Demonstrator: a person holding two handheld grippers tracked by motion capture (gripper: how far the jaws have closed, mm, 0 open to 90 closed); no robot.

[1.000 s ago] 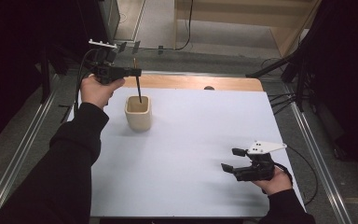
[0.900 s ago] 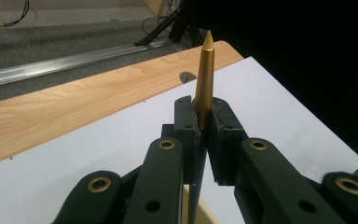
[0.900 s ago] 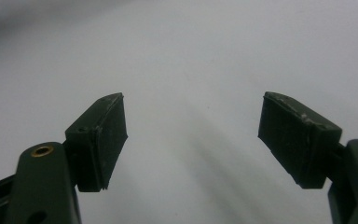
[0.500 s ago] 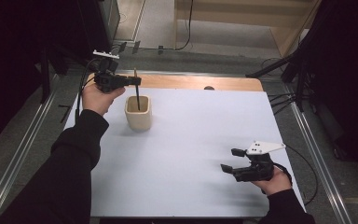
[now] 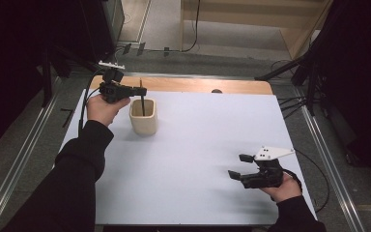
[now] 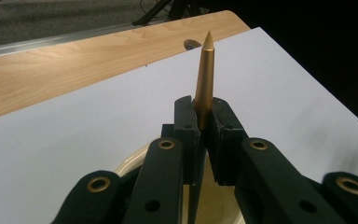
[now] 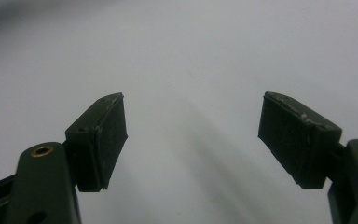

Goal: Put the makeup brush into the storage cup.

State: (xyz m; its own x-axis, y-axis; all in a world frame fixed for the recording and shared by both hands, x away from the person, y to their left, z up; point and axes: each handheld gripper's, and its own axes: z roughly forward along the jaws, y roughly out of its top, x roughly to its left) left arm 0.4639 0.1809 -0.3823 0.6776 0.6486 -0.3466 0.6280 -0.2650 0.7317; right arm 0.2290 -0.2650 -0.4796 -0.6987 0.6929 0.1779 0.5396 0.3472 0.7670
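Observation:
A cream cup [image 5: 143, 117] stands on the white sheet [image 5: 198, 145] at the back left. My left gripper [image 5: 141, 91] hovers just over it, shut on a slim gold pen [image 5: 142, 99] held upright, with the pen's lower end down inside the cup. In the left gripper view the pen [image 6: 205, 79] rises pointed from between the closed jaws of the left gripper [image 6: 204, 126], and the cup's rim [image 6: 130, 163] shows below. My right gripper [image 5: 237, 166] rests near the front right of the sheet, open. The right gripper [image 7: 193, 140] holds nothing between its pads.
A wooden table edge [image 5: 198, 85] runs along the back of the sheet, with a small dark hole [image 5: 216, 91] in it. Metal rails flank the table on both sides. Dark stands and cables lie beyond the back edge.
My left gripper has sunk with the pen, whose lower end now sits deeper inside the cup. The right gripper has stayed where it was.

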